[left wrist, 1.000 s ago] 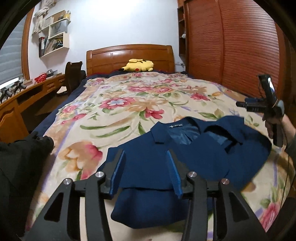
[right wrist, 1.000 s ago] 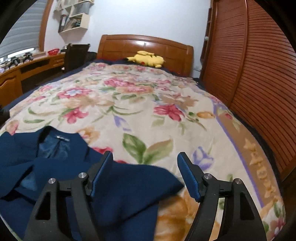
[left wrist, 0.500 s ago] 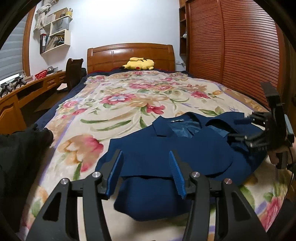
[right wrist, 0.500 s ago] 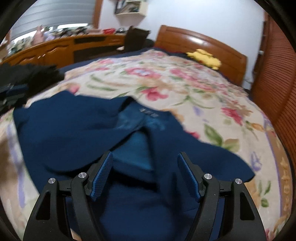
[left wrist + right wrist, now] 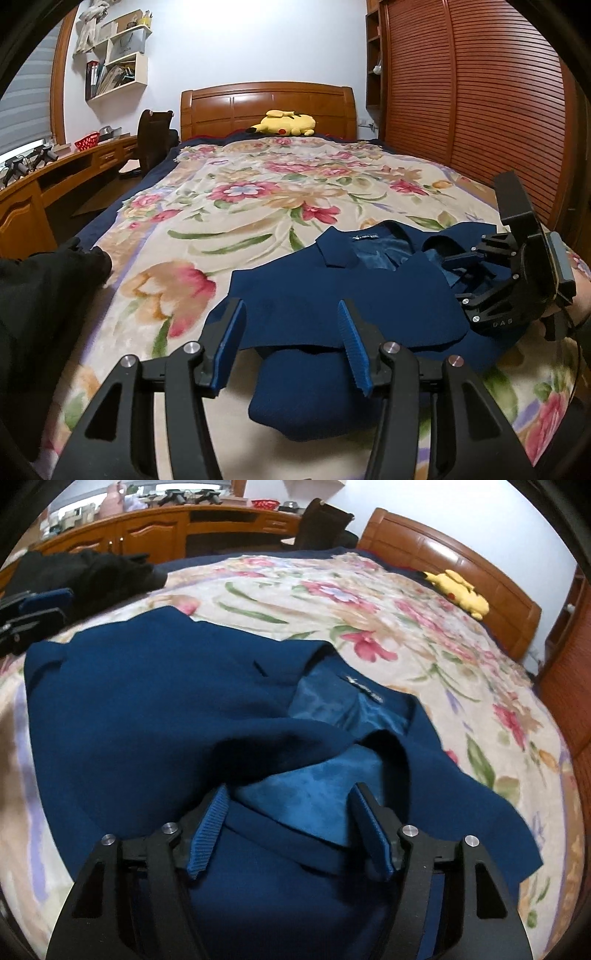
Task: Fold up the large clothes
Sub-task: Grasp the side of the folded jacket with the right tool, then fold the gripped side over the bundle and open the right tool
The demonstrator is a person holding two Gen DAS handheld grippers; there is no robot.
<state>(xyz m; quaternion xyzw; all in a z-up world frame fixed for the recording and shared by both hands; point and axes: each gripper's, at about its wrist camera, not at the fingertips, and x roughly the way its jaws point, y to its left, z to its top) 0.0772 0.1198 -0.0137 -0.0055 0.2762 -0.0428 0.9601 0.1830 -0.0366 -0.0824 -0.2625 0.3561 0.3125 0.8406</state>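
The navy-blue fabric jacket with a shiny teal lining lies partly folded on the floral bedspread, at the near end of the bed. The left claw hangs over the jacket's near hem, jaws spread wide, gripping nothing. The right claw is low over the exposed lining near the collar, jaws likewise wide apart with no cloth clamped between them.
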